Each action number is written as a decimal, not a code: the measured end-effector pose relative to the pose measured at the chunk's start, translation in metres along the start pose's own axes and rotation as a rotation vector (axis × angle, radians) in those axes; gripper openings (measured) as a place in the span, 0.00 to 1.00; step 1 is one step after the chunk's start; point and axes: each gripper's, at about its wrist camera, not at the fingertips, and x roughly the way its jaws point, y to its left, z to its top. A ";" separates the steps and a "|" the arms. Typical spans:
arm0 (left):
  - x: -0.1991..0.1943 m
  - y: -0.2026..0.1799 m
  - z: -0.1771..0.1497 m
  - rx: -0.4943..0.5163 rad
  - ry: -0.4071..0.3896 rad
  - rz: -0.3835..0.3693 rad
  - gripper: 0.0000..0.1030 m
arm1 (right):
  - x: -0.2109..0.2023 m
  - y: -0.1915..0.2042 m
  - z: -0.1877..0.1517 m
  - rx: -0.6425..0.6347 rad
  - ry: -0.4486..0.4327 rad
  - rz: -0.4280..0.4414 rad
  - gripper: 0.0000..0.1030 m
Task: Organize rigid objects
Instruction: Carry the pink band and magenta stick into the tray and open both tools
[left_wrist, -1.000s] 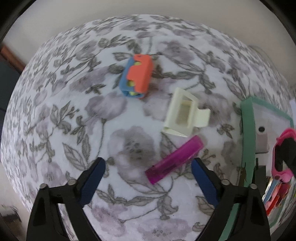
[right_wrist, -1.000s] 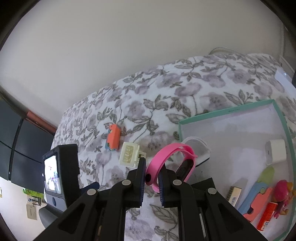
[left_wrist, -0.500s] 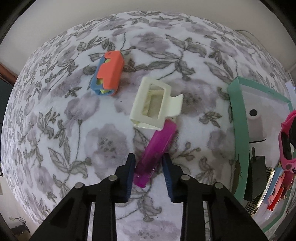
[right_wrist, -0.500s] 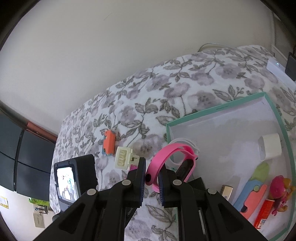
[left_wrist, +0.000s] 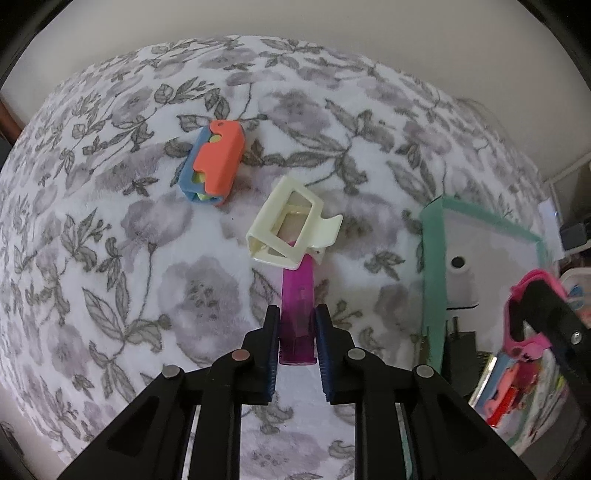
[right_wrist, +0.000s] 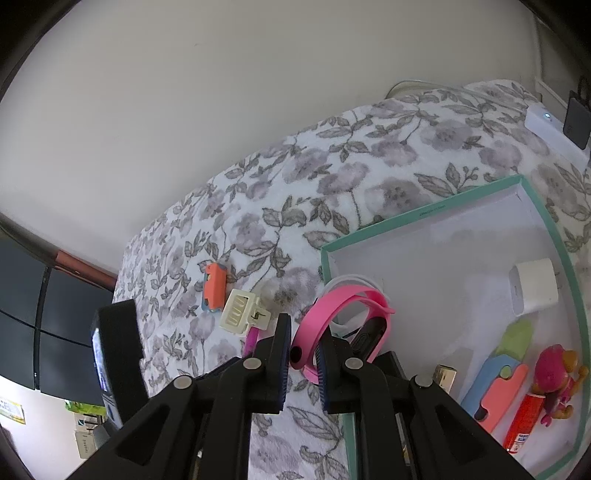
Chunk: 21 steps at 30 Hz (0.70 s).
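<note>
Left gripper (left_wrist: 297, 332) jaws clamp the purple lighter (left_wrist: 297, 314), its tip under the clip (left_wrist: 291, 232) on the bed. Right gripper (right_wrist: 303, 360) grips the pink band (right_wrist: 343, 314) beside the box (right_wrist: 417, 216). Advice: lift the lighter clear without dragging the clip.

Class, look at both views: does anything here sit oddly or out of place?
Yes: the cream hair claw overlaps the far end of the purple lighter gripped by the left gripper, so lifting may drag it.
</note>
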 end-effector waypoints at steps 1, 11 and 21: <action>-0.003 0.001 0.000 -0.004 -0.005 -0.008 0.19 | 0.000 0.000 0.000 0.003 -0.001 0.001 0.13; -0.024 0.028 0.011 -0.035 -0.052 -0.089 0.18 | -0.010 -0.005 0.003 0.021 -0.014 0.011 0.13; -0.082 0.036 0.017 -0.035 -0.187 -0.155 0.15 | -0.056 -0.005 0.015 0.009 -0.130 0.012 0.13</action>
